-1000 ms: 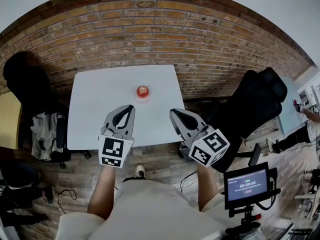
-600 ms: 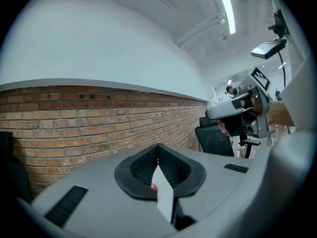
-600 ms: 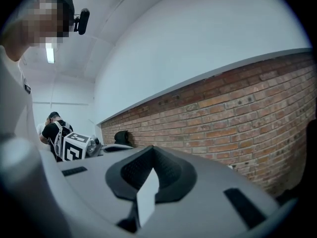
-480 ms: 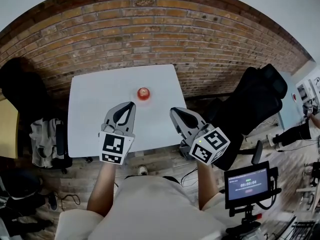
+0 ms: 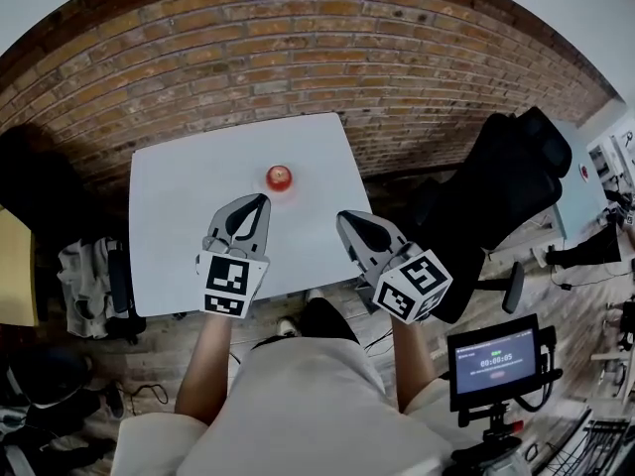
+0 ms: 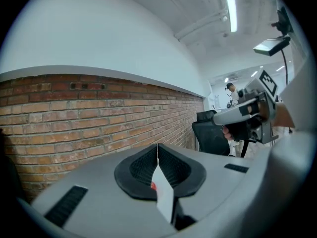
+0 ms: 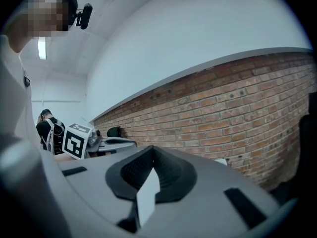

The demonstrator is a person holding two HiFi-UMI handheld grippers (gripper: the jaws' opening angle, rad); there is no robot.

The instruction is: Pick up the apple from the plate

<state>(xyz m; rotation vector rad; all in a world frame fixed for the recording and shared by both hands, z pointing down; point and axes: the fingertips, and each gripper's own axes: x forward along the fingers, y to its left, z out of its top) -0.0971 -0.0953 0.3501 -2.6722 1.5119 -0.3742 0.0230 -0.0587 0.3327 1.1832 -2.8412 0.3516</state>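
A red apple (image 5: pixel 280 177) sits near the middle of the white table (image 5: pixel 179 196); the plate beneath it is too small to make out. My left gripper (image 5: pixel 262 199) hovers over the table's near half, just short of the apple and slightly left of it, jaws shut and empty. My right gripper (image 5: pixel 344 216) hangs at the table's near right edge, also shut and empty. In the left gripper view the closed jaws (image 6: pixel 157 145) hide all but a red sliver of the apple (image 6: pixel 153 186). The right gripper view shows its shut jaws (image 7: pixel 152 148) aimed at the brick wall.
A brick wall (image 5: pixel 298 58) stands behind the table. A black office chair (image 5: pixel 506 201) is close at the right, another dark chair (image 5: pixel 40 167) with clothing (image 5: pixel 89 266) at the left. A small screen on a stand (image 5: pixel 493 360) stands at the lower right.
Both grippers have eased forward and down toward the table, and the person has stepped closer to it. The apple has not moved and both sets of jaws stay shut.
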